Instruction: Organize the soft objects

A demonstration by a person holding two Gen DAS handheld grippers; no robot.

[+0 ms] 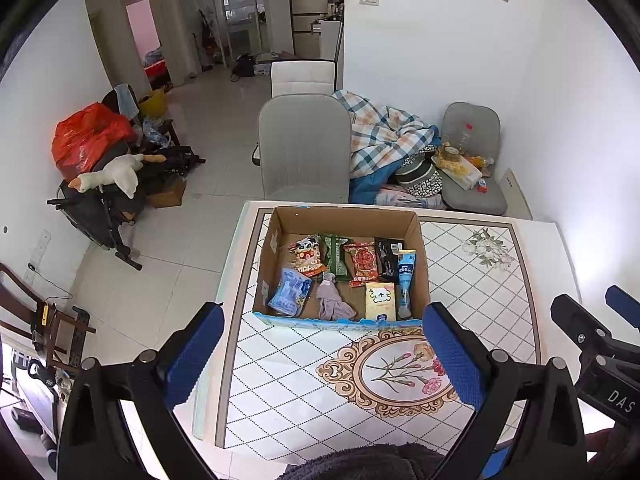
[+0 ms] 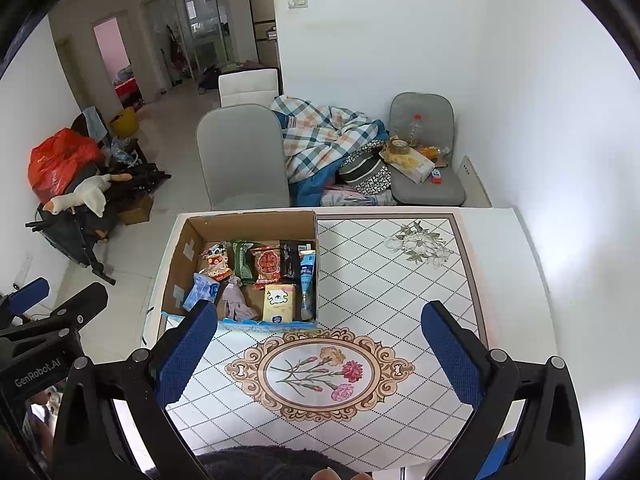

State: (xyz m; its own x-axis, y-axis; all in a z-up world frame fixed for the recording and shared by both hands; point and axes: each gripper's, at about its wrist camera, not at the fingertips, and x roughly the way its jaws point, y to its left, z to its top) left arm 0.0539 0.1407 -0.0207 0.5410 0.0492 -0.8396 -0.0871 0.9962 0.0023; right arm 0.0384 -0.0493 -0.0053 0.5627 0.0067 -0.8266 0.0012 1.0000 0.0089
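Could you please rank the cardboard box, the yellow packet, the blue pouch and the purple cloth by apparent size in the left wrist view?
1. cardboard box, far the largest.
2. purple cloth, blue pouch and yellow packet: all look alike in size, so I leave them unranked.

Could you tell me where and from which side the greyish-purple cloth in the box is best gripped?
Probably from straight above, pinching the bunched upper knot of the cloth. It lies crumpled on the floor of the cardboard box, hemmed in by the blue packet and the yellow packet, so a sideways approach looks blocked.
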